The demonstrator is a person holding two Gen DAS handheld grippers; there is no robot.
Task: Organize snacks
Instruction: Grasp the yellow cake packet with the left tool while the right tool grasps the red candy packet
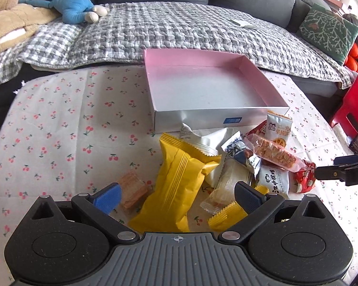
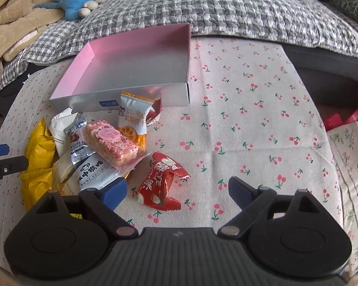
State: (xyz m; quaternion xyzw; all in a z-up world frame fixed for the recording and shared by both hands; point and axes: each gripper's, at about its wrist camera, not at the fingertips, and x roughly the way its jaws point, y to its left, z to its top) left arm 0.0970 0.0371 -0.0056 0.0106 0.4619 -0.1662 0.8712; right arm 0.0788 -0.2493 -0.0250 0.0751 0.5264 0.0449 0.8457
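Observation:
A shallow box with pink inner walls (image 1: 202,58) (image 2: 140,38) stands empty on the cherry-print tablecloth, with a heap of wrapped snacks just in front of it. My left gripper (image 1: 177,195) is open, low over the heap, and a large yellow packet (image 1: 176,181) lies between its fingers without the pads touching it. A wafer in clear wrap (image 1: 133,190) sits by its left finger. My right gripper (image 2: 177,190) is open too, with a red packet (image 2: 160,181) lying loose between its fingers. A pink-topped rice bar (image 2: 112,140) and an orange-and-white biscuit packet (image 2: 131,119) lie further up the heap.
Behind the table is a grey sofa under a checked quilt (image 1: 179,23), with a blue plush toy (image 1: 69,2) and a green cushion (image 1: 329,31). A red stool (image 1: 353,104) stands at the right. Bare tablecloth (image 2: 250,109) stretches to the right of the box.

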